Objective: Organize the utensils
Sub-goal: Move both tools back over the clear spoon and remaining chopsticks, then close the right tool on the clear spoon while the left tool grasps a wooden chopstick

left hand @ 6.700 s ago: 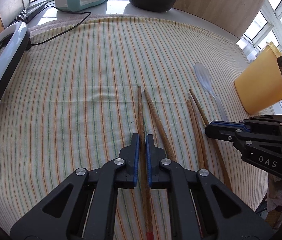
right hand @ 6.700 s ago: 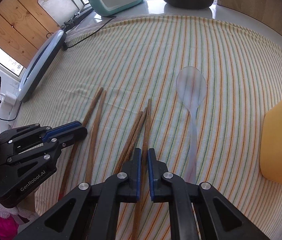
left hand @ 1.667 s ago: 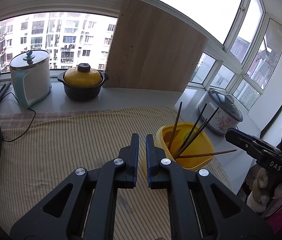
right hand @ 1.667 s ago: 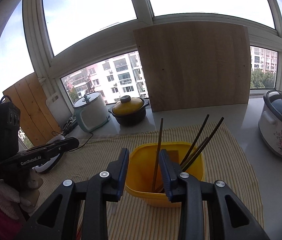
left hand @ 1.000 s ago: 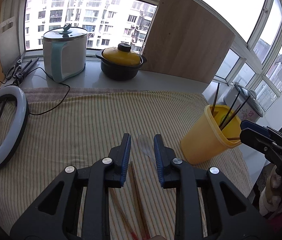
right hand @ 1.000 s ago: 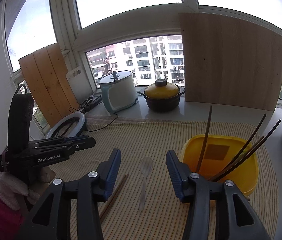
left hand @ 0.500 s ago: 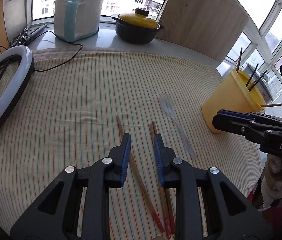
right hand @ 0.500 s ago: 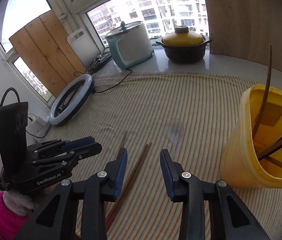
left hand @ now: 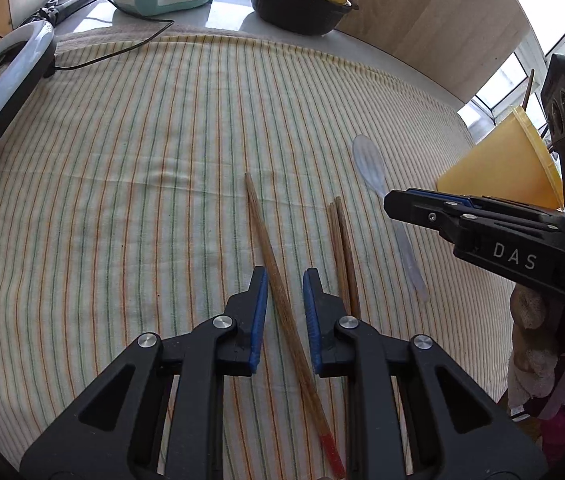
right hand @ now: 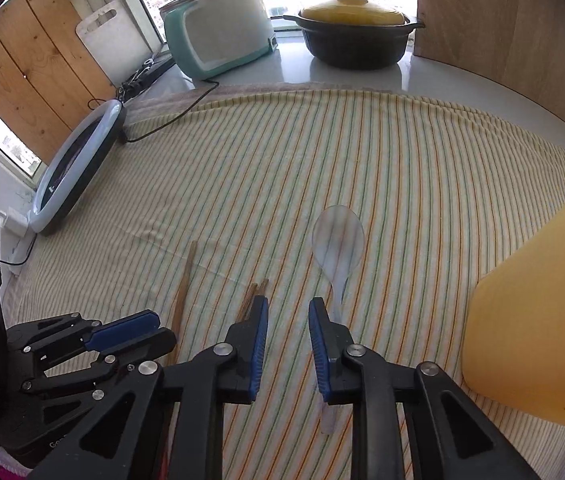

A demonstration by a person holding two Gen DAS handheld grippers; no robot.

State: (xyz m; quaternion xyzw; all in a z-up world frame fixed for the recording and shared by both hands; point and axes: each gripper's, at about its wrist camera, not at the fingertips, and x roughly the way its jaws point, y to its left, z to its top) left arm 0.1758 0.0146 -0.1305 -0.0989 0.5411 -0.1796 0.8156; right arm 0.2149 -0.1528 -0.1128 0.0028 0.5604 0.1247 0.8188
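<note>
On the striped cloth (left hand: pixel 142 168) one brown chopstick (left hand: pixel 270 256) with a red end lies between the blue pads of my left gripper (left hand: pixel 285 276). The jaws are closing, with a gap on each side of the stick. A pair of chopsticks (left hand: pixel 342 248) lies just to its right, and a clear plastic spoon (left hand: pixel 370 164) beyond. My right gripper (right hand: pixel 288 304) hangs low between the pair (right hand: pixel 256 290) and the spoon (right hand: pixel 338 240). Its jaws are closing over bare cloth. The yellow cup (right hand: pixel 534 320) stands at the right.
A ring light (right hand: pixel 78 168) and its cable lie along the left edge. At the back, a teal appliance (right hand: pixel 218 36), a black pot with a yellow lid (right hand: pixel 354 36) and a leaning wooden board (left hand: pixel 434 20). Scissors (left hand: pixel 66 4) rest back left.
Both grippers have sunk towards the cloth and tipped downwards. The right jaws have narrowed a lot, the left jaws slightly. The single chopstick now lies between the left pads.
</note>
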